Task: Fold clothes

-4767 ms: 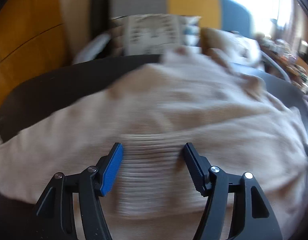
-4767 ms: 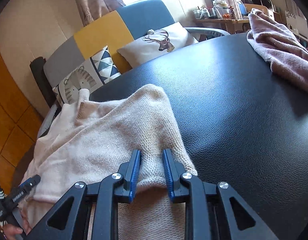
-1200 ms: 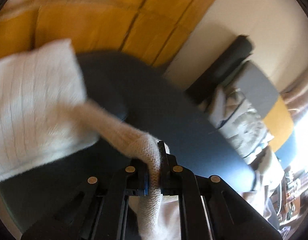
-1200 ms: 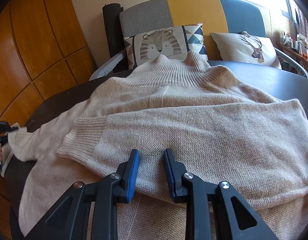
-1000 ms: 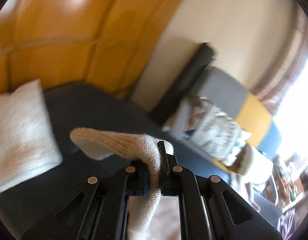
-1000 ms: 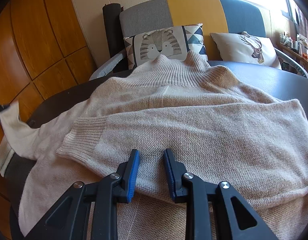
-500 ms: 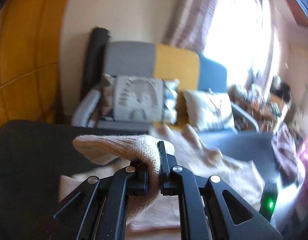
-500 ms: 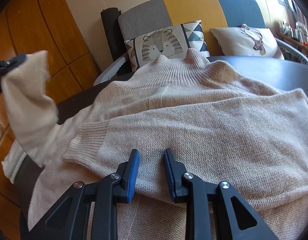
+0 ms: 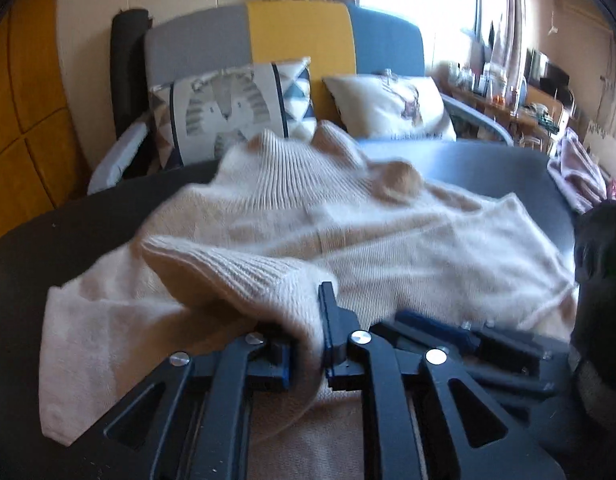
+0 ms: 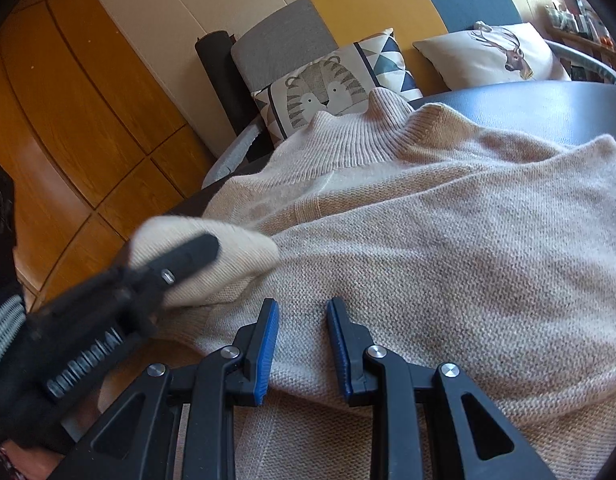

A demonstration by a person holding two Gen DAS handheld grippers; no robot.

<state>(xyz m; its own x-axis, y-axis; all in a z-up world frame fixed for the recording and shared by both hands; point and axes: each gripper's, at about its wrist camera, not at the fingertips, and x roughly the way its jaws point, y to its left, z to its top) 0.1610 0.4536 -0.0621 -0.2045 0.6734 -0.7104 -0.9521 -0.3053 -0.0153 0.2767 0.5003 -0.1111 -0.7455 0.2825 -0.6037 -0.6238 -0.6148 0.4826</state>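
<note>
A beige knitted sweater (image 9: 387, 240) lies spread on the black round table (image 9: 24, 264), collar toward the sofa. My left gripper (image 9: 306, 332) has the ribbed cuff of one sleeve (image 9: 236, 276) between its pads, low over the sweater's body. Its jaws are opening, and the cloth still fills the gap. In the right wrist view the same gripper (image 10: 188, 256) is a blurred black shape over that cuff (image 10: 236, 252). My right gripper (image 10: 302, 340) rests on the other folded sleeve (image 10: 467, 248), its jaws closing slightly with a gap over the knit. It also shows low on the right as my right gripper (image 9: 447, 330).
A sofa (image 10: 371, 4) with a tiger cushion (image 10: 327, 88) and a deer cushion (image 10: 495, 56) stands behind the table. Wood panelling (image 10: 68, 120) is on the left. A mauve garment (image 9: 575, 176) lies at the table's far right.
My left gripper has swung the sleeve cuff in from the left side over the sweater's body and lowered it; its jaws have widened a little. The right gripper has hardly moved.
</note>
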